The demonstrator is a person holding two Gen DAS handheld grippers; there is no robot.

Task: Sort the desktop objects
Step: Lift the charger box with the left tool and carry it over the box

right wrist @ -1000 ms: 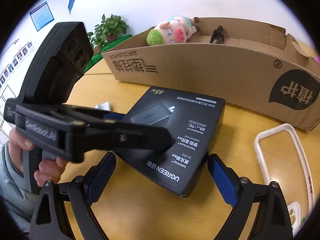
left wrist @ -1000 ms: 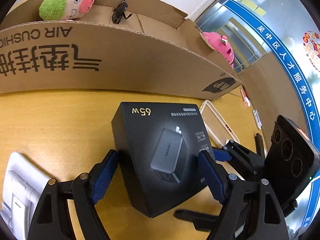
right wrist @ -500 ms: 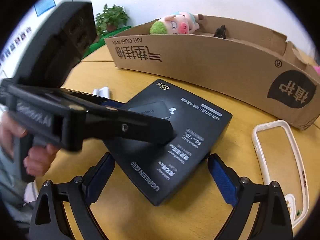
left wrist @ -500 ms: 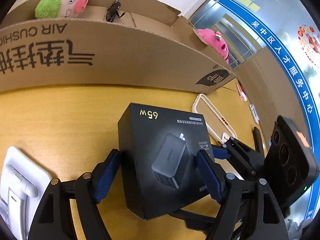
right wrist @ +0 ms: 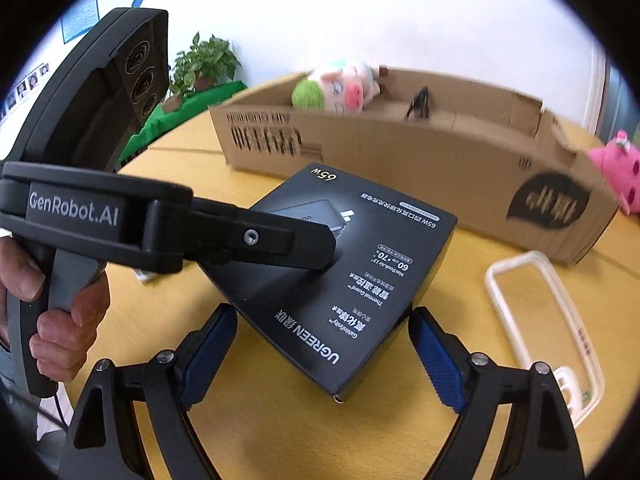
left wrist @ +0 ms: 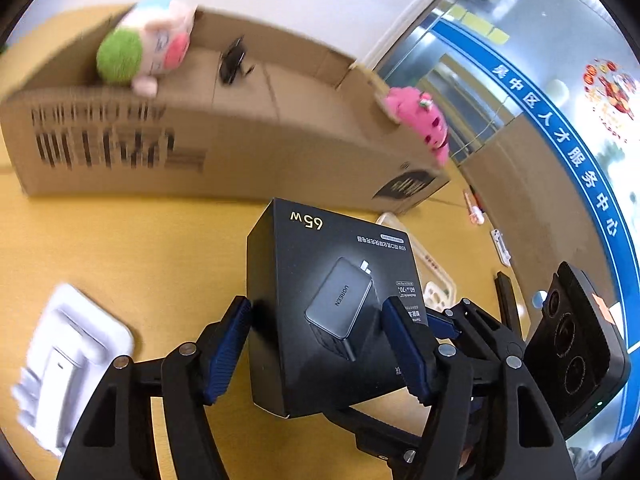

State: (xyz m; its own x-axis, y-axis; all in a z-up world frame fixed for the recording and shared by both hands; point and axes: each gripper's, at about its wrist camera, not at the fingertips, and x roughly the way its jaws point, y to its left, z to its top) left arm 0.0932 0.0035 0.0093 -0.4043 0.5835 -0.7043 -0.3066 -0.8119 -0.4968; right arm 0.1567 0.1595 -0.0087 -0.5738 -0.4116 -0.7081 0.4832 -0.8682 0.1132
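A black UGREEN 65W charger box [left wrist: 332,304] [right wrist: 340,264] is held tilted, lifted off the yellow table [left wrist: 120,248]. My left gripper [left wrist: 316,344] is shut on the box, one blue pad on each side; it also shows from the side in the right wrist view [right wrist: 320,252]. My right gripper [right wrist: 320,356] straddles the box's near corner with its blue pads at the box sides; it also shows in the left wrist view [left wrist: 440,326]. A long open cardboard box [left wrist: 224,148] [right wrist: 400,160] stands behind, with a pig plush [left wrist: 144,48] [right wrist: 336,88] and black sunglasses [left wrist: 234,62] [right wrist: 418,104] inside.
A clear phone case [right wrist: 548,332] lies on the table to the right. A white stand [left wrist: 68,360] lies at the left. A pink plush [left wrist: 420,120] [right wrist: 618,168] sits at the cardboard box's right end. Pens [left wrist: 474,210] lie farther right.
The charger box has risen off the table with both grippers around it, and its far edge has tilted up. The cardboard box now looks lower and farther in both views.
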